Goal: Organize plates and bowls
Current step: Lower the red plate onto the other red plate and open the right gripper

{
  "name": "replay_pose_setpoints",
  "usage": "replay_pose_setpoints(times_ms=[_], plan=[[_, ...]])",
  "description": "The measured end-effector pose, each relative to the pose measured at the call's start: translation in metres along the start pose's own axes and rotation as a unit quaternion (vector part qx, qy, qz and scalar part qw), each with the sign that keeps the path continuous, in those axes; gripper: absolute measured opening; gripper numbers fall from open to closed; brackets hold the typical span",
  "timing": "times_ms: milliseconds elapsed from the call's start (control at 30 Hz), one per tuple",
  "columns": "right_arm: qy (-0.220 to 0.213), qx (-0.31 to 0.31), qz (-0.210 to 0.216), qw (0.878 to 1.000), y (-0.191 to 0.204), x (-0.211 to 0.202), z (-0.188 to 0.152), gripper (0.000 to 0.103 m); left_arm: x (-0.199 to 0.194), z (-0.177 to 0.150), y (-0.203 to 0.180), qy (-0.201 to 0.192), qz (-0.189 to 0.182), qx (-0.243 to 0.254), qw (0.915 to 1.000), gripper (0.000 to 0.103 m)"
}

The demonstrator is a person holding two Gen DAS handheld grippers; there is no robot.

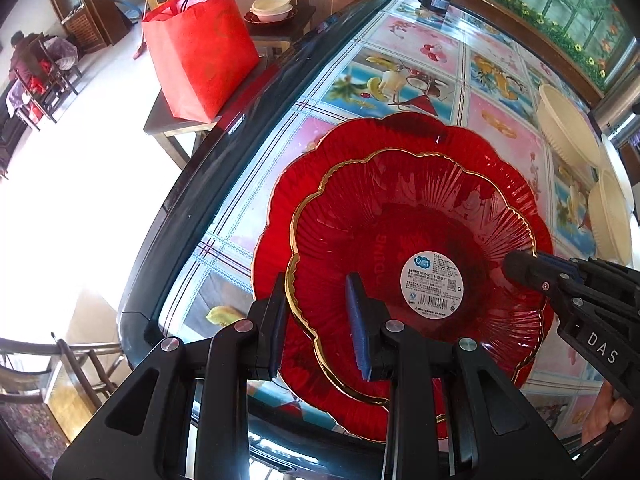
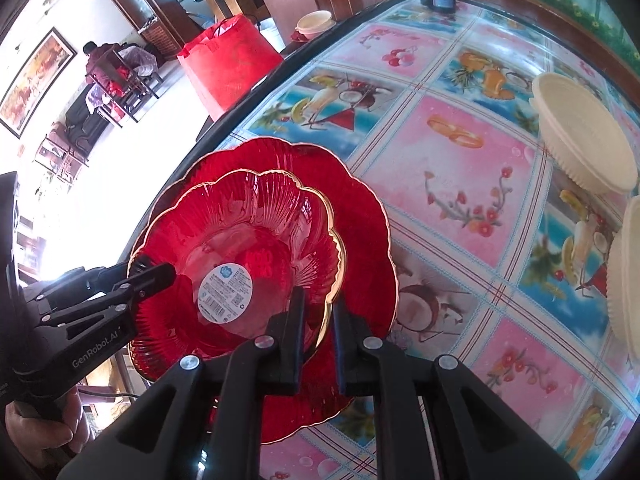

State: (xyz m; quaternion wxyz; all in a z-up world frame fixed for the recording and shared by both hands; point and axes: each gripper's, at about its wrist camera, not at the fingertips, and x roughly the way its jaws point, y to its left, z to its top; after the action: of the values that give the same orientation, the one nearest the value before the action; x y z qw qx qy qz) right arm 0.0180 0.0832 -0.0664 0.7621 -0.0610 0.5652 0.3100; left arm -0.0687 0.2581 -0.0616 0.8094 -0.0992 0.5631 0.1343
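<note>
Both pairs of jaws pinch the gold-edged rim of the smaller red scalloped glass plate (image 1: 400,240): the left gripper (image 1: 316,324) holds the rim at lower centre of its view, the right gripper (image 2: 319,328) holds the opposite rim, its jaws nearly closed on the thin edge. That plate, with a round white label (image 1: 432,286) at its middle, sits over the larger red scalloped plate (image 1: 360,140), nested or just above it; contact is unclear. Both lie near the dark edge of the table with a fruit-print cloth (image 2: 460,152). Cream ribbed bowls (image 2: 580,140) wait at the right edge.

The step appears to be stacking plates. Next, both grippers should release together and back off outward.
</note>
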Motion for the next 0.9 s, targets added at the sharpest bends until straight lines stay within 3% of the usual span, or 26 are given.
replay_pose_setpoints(times_ms=[167, 467, 600, 833, 900], plan=[[0.007, 0.000, 0.000, 1.000, 0.000, 0.005, -0.005, 0.016, 0.002, 0.000, -0.008, -0.003, 0.018, 0.016, 0.9997, 0.028], [0.008, -0.006, -0.001, 1.000, 0.001, 0.002, -0.004, 0.019, 0.002, 0.001, -0.005, 0.010, 0.008, 0.014, 0.9998, 0.032], [0.004, -0.011, 0.002, 1.000, 0.004, 0.000, -0.004, 0.027, 0.001, -0.002, -0.008, 0.013, -0.003, 0.018, 0.9997, 0.039], [0.002, -0.012, 0.008, 1.000, 0.004, -0.003, -0.003, 0.030, -0.006, -0.011, -0.010, 0.018, -0.013, 0.016, 0.9996, 0.047], [0.000, -0.015, 0.010, 1.000, 0.005, -0.005, -0.003, 0.036, -0.011, -0.014, -0.013, 0.013, -0.015, 0.019, 0.9996, 0.059]])
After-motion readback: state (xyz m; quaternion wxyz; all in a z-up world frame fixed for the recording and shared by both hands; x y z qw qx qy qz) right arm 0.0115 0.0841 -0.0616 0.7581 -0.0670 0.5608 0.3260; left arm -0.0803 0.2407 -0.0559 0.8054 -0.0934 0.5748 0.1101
